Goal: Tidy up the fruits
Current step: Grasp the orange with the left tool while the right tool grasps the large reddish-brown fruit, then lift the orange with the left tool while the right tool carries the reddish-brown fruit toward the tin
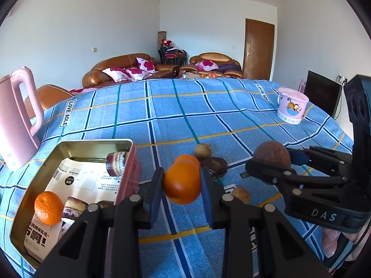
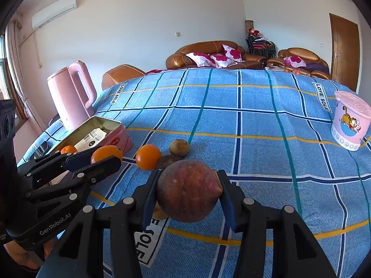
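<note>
Surface: counter covered by a blue plaid cloth (image 2: 255, 120) with white, navy, teal and yellow lines and "LOVE SOLE" labels.

Left gripper (image 1: 182, 185): clenched on a round orange tangerine (image 1: 182, 184), held above the cloth just right of the tin.

Right gripper (image 2: 189, 192): clamped on a round reddish-brown apple (image 2: 189, 190), lifted off the cloth.

Open pink rectangular metal tin (image 1: 131, 162), left side: holds a second tangerine (image 1: 48, 207), wrapped cakes and printed paper.

Loose on the cloth: another orange (image 2: 148, 157), a dark brown fruit (image 1: 215, 165), two small tan fruits (image 1: 203, 151).

Pink electric kettle (image 2: 69, 95), far left. Pink cartoon-printed lidded tub (image 2: 351, 120), far right.

Room: white walls, brown leather sofas (image 2: 208, 53) with floral cushions, brown wooden door (image 2: 345, 51), wall air conditioner (image 2: 54, 10).
</note>
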A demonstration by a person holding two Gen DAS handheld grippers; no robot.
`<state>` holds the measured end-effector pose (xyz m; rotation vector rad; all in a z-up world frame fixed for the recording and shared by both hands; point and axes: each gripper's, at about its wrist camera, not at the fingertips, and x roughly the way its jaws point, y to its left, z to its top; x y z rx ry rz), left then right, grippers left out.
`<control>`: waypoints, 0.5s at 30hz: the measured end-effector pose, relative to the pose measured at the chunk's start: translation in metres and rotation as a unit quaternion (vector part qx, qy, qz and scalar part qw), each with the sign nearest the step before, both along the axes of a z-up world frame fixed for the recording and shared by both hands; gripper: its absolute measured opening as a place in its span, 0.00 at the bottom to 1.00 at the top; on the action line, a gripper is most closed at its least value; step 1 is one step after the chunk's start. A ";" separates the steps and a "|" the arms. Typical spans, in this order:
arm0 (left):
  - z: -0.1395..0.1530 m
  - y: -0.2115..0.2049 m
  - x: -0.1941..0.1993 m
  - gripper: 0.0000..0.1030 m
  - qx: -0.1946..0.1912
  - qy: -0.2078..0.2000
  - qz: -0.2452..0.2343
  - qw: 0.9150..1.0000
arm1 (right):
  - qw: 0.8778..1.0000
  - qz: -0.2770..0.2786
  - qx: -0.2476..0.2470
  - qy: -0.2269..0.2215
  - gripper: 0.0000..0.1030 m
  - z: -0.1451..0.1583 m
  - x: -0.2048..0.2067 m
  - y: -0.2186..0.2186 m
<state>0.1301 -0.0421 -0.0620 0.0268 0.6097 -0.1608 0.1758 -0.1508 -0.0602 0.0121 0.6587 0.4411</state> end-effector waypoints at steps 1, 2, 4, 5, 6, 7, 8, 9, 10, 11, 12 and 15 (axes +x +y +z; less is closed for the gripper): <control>0.001 0.001 -0.001 0.31 -0.002 -0.002 0.001 1.000 | 1.000 0.001 0.000 -0.005 0.49 0.001 -0.001 0.000; 0.001 0.002 -0.002 0.31 -0.003 -0.004 0.001 1.000 | 1.000 0.001 0.000 -0.010 0.49 0.002 -0.003 0.000; 0.002 0.003 -0.003 0.31 -0.005 -0.009 0.003 1.000 | 1.000 0.001 0.001 -0.018 0.49 0.004 -0.005 0.000; 0.002 0.003 -0.004 0.31 -0.006 -0.011 0.005 1.000 | 1.000 0.001 0.002 -0.021 0.49 0.005 -0.006 0.000; 0.003 0.004 -0.004 0.31 -0.007 -0.014 0.005 1.000 | 1.000 0.001 0.003 -0.023 0.49 0.005 -0.006 -0.001; 0.003 0.005 -0.005 0.31 -0.008 -0.016 0.006 1.000 | 1.000 0.000 0.003 -0.026 0.49 0.006 -0.007 -0.001; 0.004 0.006 -0.006 0.31 -0.009 -0.018 0.007 1.000 | 1.000 0.000 0.004 -0.028 0.49 0.006 -0.008 -0.001; 0.004 0.006 -0.007 0.31 -0.011 -0.020 0.007 1.000 | 1.000 0.001 0.004 -0.030 0.49 0.007 -0.008 -0.001; 0.005 0.007 -0.007 0.31 -0.012 -0.023 0.007 1.000 | 0.999 0.001 0.004 -0.032 0.49 0.007 -0.009 -0.001; 0.005 0.007 -0.008 0.31 -0.014 -0.026 0.008 1.000 | 0.999 0.001 0.004 -0.034 0.49 0.008 -0.009 -0.002; 0.006 0.007 -0.009 0.31 -0.015 -0.029 0.008 0.999 | 0.999 0.000 0.004 -0.037 0.49 0.008 -0.010 -0.002; 0.007 0.008 -0.012 0.31 -0.017 -0.038 0.008 0.999 | 0.999 0.000 0.005 -0.044 0.49 0.009 -0.013 -0.002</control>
